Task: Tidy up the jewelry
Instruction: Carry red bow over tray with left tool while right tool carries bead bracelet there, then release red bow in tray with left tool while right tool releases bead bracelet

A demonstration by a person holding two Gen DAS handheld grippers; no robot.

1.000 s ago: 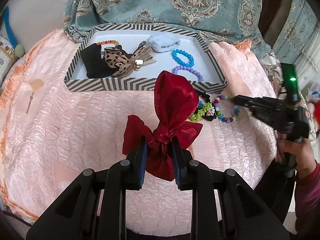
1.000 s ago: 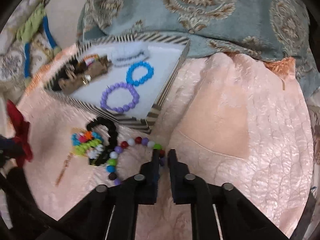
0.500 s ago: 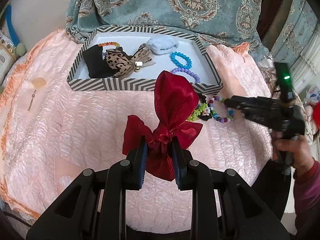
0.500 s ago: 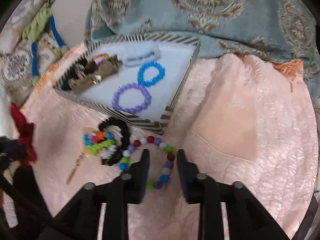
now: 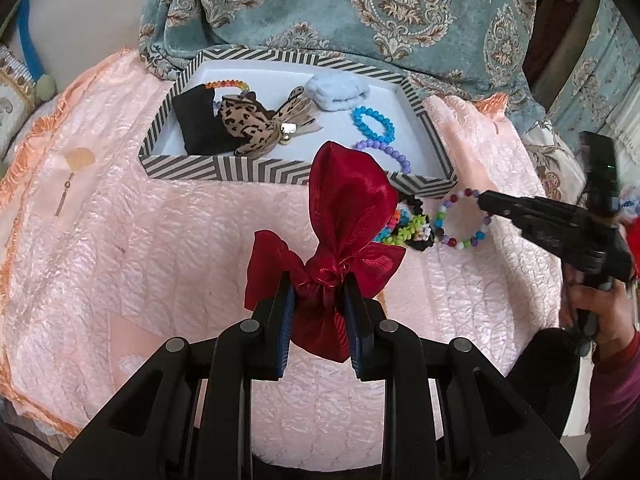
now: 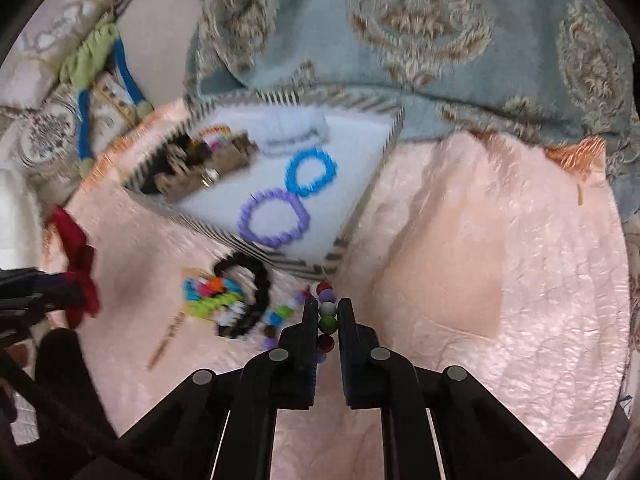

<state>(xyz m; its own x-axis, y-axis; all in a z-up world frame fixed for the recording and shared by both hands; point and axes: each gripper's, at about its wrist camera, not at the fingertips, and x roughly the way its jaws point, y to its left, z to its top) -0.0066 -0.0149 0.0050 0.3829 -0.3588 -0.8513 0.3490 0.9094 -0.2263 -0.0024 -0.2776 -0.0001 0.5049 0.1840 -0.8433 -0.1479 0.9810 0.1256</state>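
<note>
My left gripper [image 5: 318, 286] is shut on the neck of a red satin pouch [image 5: 346, 216] and holds it above the pink quilt. My right gripper [image 6: 327, 307] has its jaws closely around the beads of a multicoloured bead bracelet [image 6: 327, 322], which also shows in the left wrist view [image 5: 460, 220], just in front of the striped tray's [image 5: 224, 168] near corner. A black scrunchie [image 6: 256, 284] and a neon bead bracelet [image 6: 212, 300] lie to its left. In the tray lie a blue bracelet [image 6: 310, 172] and a purple bracelet [image 6: 274, 218].
The tray [image 6: 372, 184] also holds a leopard bow [image 5: 252, 120], a black pouch [image 5: 196, 120], a rainbow bracelet [image 5: 228, 84] and a pale blue scrunchie [image 5: 338, 90]. A teal patterned cushion [image 5: 360, 12] rises behind the tray. A gold earring [image 5: 66, 194] lies at the left.
My right gripper opened, moved forward over the multicoloured bracelet and has closed in around its beads. My left gripper has kept hold of the red pouch, nearly still.
</note>
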